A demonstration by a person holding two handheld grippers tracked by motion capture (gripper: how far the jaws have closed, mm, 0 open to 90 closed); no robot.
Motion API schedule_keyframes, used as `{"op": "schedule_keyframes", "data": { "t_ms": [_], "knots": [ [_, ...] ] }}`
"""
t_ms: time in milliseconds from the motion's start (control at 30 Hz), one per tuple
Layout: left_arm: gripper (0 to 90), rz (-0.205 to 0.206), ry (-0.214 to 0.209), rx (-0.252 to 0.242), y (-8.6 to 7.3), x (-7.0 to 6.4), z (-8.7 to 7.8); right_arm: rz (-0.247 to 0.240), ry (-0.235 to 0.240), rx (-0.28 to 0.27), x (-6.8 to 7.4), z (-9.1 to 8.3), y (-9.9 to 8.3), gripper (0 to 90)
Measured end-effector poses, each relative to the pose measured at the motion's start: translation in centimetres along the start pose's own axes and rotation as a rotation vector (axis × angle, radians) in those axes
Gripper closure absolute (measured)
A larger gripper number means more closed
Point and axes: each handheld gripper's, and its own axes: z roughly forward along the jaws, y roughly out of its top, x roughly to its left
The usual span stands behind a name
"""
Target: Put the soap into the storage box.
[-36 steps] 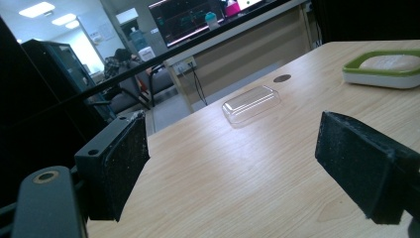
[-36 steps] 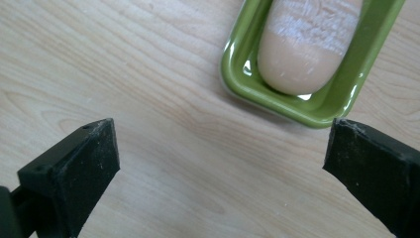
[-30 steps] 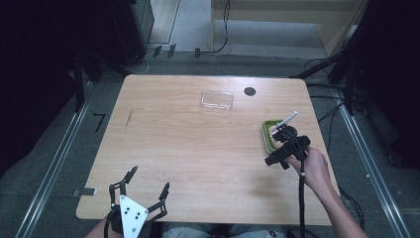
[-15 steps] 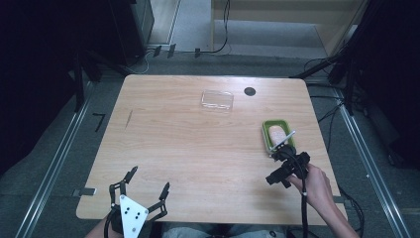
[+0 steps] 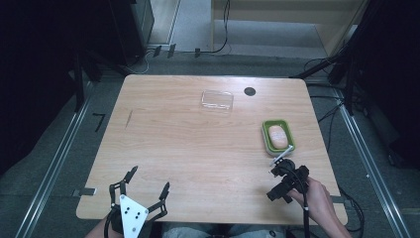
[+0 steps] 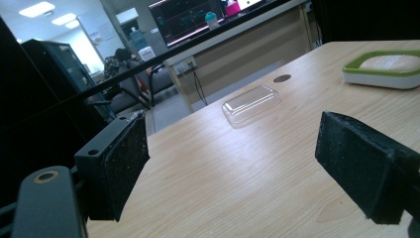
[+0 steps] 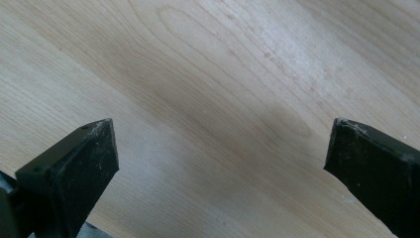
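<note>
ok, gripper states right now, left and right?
Left gripper: open, holding nothing, above the table.
Right gripper: open, holding nothing, near the soap dish.

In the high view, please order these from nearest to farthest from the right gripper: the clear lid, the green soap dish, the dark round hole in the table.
1. Green soap dish: just beyond the right gripper, near the table's right edge.
2. Dark round hole: far side, right of centre.
3. Clear lid: far side, left of the hole.

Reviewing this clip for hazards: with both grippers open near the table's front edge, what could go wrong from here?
The green dish holding the soap sits close to the table's right edge, so a careless reach by the right gripper could push it off. The clear lid is transparent and may be misjudged or slip.
</note>
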Motion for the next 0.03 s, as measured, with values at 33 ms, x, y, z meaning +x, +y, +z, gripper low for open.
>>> {"op": "schedule_keyframes", "data": {
  "t_ms": [33],
  "knots": [
    [13.8, 0.001, -0.001, 0.0, 0.0, 0.0, 0.01, -0.001, 0.001, -0.001, -0.06, 0.01, 0.0, 0.0]
  ]
}}
